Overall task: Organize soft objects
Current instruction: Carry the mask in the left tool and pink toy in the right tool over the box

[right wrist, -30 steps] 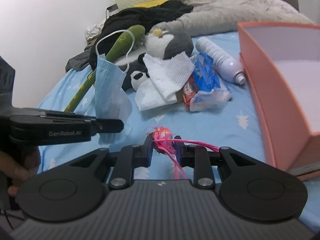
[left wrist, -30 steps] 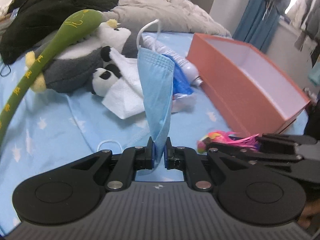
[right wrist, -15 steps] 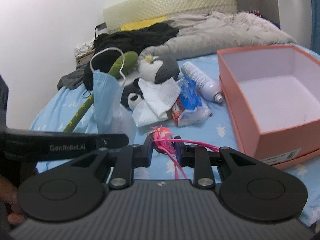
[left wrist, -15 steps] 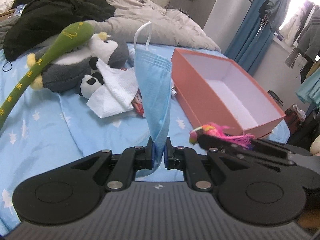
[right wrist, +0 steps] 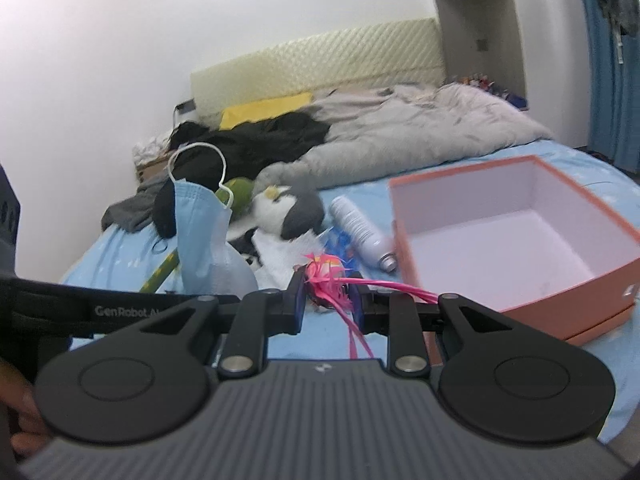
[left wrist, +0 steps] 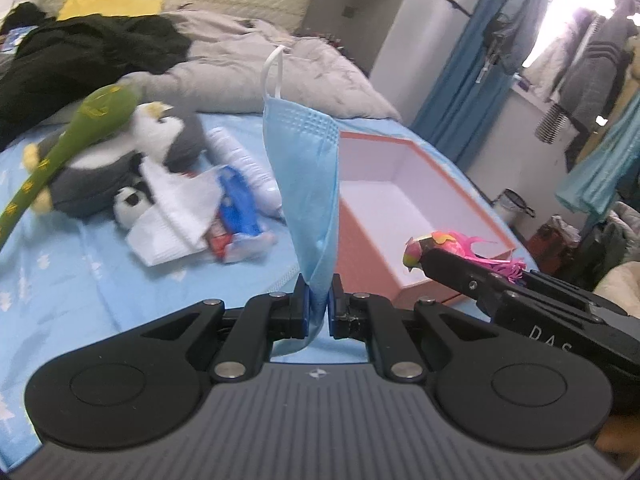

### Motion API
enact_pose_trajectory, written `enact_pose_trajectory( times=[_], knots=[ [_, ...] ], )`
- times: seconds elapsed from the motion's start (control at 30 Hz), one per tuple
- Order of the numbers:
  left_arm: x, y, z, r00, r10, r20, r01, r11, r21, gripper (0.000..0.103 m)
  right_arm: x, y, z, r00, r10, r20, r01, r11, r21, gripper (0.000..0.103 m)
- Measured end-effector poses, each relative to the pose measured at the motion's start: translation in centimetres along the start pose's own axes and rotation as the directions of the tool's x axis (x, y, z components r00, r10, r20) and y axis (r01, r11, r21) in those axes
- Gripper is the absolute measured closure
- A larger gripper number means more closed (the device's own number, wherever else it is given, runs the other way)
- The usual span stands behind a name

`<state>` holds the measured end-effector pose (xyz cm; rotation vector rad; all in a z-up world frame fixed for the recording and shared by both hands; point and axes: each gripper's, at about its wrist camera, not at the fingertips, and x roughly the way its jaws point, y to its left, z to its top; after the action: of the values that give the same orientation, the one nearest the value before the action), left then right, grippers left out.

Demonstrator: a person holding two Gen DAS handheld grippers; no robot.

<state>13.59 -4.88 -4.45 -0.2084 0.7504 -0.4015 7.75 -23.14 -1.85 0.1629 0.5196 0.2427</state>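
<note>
Left wrist view: the box is partly hidden behind the face mask, which is pinched upright in the closed left tongs. The feathered toy is gripped by the right tongs above the bed. Since a second ago, more of the box interior is shown. "GenRobot" is legible on the left tongs; the snack packet's print is blurred.

The bed wears a pale blue sheet. An open orange box sits near its foot-side edge. Toward the middle lie a plush penguin, white tissue, a white bottle; grey duvet heaps at the head.
</note>
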Motion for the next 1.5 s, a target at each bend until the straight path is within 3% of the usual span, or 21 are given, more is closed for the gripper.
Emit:
enact_pose_trajectory(
  times=[0.23, 0.37, 0.53, 0.67, 0.9, 1.07, 1.2, 1.37, 1.43, 1.47, 1.5],
  knots=[
    [2.1, -3.6, 2.9, 0.995, -0.094, -0.02, 0.095, 0.995, 0.022, 0.093, -1.6, -2.9, 1.6, 0.996, -0.073, 0.044, 0.071, 0.997, 0.03, 0.076],
    [4.9, -5.0, 6.1, 0.98, -0.187, -0.071, 0.188, 0.982, 0.013, 0.093, -1.6, -4.5, 3.2, 0.99, -0.132, 0.058, 0.13, 0.991, 0.028, 0.076],
    [9.0, -6.9, 10.1, 0.972, -0.199, -0.128, 0.204, 0.978, 0.033, 0.093, -0.6, -7.0, 5.8, 0.98, -0.193, 0.047, 0.192, 0.981, 0.033, 0.076],
    [12.7, -7.5, 12.8, 0.959, -0.22, -0.179, 0.222, 0.975, -0.012, 0.093, 1.3, -9.2, 7.9, 0.974, -0.228, 0.003, 0.228, 0.973, 0.047, 0.076],
    [19.9, -9.3, 15.8, 0.934, -0.189, -0.304, 0.201, 0.98, 0.007, 0.093, 7.5, -14.8, 9.7, 0.953, -0.242, -0.183, 0.265, 0.958, 0.114, 0.076],
    [23.9, -10.2, 16.2, 0.923, -0.13, -0.362, 0.151, 0.988, 0.032, 0.093, 11.2, -18.0, 9.2, 0.919, -0.259, -0.297, 0.311, 0.939, 0.143, 0.076],
    [26.0, -9.9, 15.5, 0.912, -0.095, -0.399, 0.118, 0.993, 0.032, 0.093, 12.7, -19.0, 8.4, 0.894, -0.276, -0.353, 0.335, 0.935, 0.119, 0.076],
    [26.8, -9.4, 15.4, 0.907, -0.082, -0.412, 0.105, 0.994, 0.033, 0.091, 13.4, -19.4, 7.8, 0.888, -0.263, -0.378, 0.329, 0.937, 0.12, 0.075],
    [26.9, -9.4, 15.5, 0.905, -0.068, -0.42, 0.095, 0.994, 0.045, 0.071, 13.5, -19.5, 7.7, 0.887, -0.258, -0.383, 0.325, 0.937, 0.124, 0.074],
    [26.7, -9.5, 15.5, 0.905, -0.05, -0.423, 0.08, 0.995, 0.054, 0.039, 13.6, -19.7, 7.6, 0.887, -0.252, -0.387, 0.324, 0.936, 0.135, 0.07],
    [26.6, -9.6, 15.5, 0.91, -0.035, -0.413, 0.068, 0.996, 0.065, 0.025, 13.7, -19.9, 7.6, 0.886, -0.245, -0.393, 0.322, 0.936, 0.143, 0.066]
  ],
)
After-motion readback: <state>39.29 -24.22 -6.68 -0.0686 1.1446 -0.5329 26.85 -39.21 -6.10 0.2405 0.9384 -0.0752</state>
